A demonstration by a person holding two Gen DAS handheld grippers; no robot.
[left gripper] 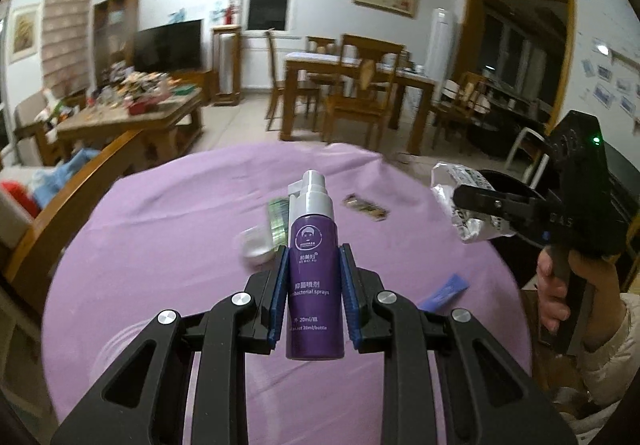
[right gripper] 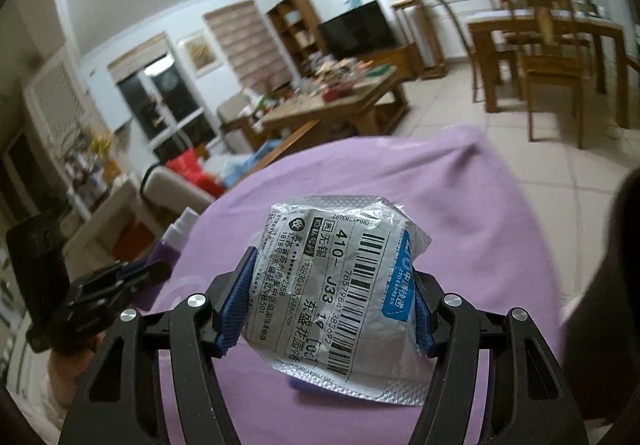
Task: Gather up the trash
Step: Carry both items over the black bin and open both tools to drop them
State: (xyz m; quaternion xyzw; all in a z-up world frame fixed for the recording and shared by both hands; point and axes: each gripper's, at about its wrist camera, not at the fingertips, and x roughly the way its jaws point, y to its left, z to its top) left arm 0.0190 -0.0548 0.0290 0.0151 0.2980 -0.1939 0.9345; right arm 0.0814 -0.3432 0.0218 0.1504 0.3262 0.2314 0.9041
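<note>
My left gripper (left gripper: pixel 314 257) is shut on a purple spray bottle (left gripper: pixel 315 277) with a white nozzle, held upright above the purple tablecloth (left gripper: pixel 180 225). My right gripper (right gripper: pixel 334 265) is shut on a crumpled silver courier bag (right gripper: pixel 340 293) with a barcode label, held above the cloth. In the left wrist view the right gripper (left gripper: pixel 466 197) with the silver bag (left gripper: pixel 464 197) is at the right edge of the table. In the right wrist view the left gripper (right gripper: pixel 160 269) and the bottle (right gripper: pixel 172 241) show at the left.
On the cloth lie a small dark wrapper (left gripper: pixel 366 207), a green packet (left gripper: pixel 278 219), a white lid-like piece (left gripper: pixel 256 245) and a blue slip (left gripper: pixel 444 291). A wooden chair arm (left gripper: pixel 80 189) borders the table's left. A dining set (left gripper: pixel 352 93) and cluttered coffee table (left gripper: pixel 132 105) stand beyond.
</note>
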